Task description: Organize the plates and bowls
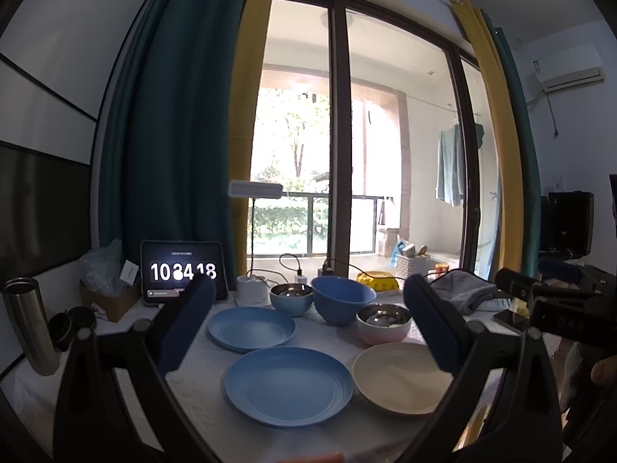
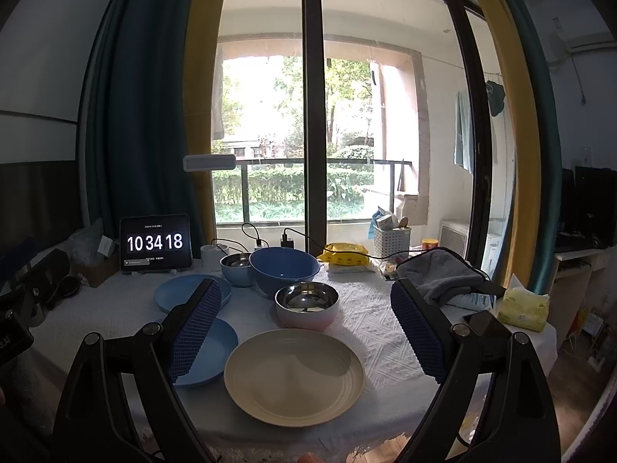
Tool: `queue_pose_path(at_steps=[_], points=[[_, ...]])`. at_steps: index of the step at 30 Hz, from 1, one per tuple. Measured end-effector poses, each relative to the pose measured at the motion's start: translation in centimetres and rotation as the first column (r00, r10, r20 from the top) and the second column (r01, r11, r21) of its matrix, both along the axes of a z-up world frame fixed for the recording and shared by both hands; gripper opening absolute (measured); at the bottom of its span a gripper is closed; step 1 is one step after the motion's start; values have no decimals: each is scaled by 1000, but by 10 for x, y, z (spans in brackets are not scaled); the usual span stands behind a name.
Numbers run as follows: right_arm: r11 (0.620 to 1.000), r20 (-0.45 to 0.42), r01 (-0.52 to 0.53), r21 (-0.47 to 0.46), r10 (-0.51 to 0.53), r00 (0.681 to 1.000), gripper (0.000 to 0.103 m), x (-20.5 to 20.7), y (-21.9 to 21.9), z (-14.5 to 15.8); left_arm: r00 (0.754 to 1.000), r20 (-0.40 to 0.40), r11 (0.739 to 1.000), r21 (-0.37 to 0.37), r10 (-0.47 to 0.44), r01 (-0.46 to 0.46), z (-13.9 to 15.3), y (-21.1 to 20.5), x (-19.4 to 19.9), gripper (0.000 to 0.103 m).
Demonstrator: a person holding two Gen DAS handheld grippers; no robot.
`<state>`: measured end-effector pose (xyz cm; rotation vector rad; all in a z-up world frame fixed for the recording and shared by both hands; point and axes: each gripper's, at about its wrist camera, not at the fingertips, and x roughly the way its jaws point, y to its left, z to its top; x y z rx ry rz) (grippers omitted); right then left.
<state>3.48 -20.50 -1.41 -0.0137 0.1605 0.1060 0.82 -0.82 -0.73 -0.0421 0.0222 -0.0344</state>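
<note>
On the white tablecloth lie a near blue plate (image 1: 288, 385) (image 2: 210, 351), a far blue plate (image 1: 251, 327) (image 2: 185, 291) and a cream plate (image 1: 401, 376) (image 2: 294, 375). Behind them stand a large blue bowl (image 1: 342, 299) (image 2: 284, 274), a small blue steel-lined bowl (image 1: 291, 298) (image 2: 236, 268) and a pink steel-lined bowl (image 1: 383, 322) (image 2: 307, 305). My left gripper (image 1: 308, 316) hovers open above the plates, holding nothing. Over the cream plate my right gripper (image 2: 306, 322) is open and empty too. In the left wrist view, the right gripper's body shows at the right edge.
A tablet clock (image 1: 181, 272) (image 2: 155, 243), lamp base (image 1: 251, 289) and chargers line the back edge. A grey cloth (image 2: 439, 274), phone (image 2: 486, 324), yellow packets (image 2: 523, 306) and a white basket (image 2: 391, 238) sit to the right. A steel flask (image 1: 31, 326) stands far left.
</note>
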Motion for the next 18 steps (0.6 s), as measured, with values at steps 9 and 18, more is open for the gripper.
queue_pose_path(at_steps=[9,18], points=[[1000,0,-1,2,1,1000,92,-1,-2,-1,1000,0,1000,-1,0,0,-1,-1,0,99],[1000,3,1,-4,-1,1000,92,-1,-1,0,1000,5,1000,-2,-7,7,-1,-3,1,99]])
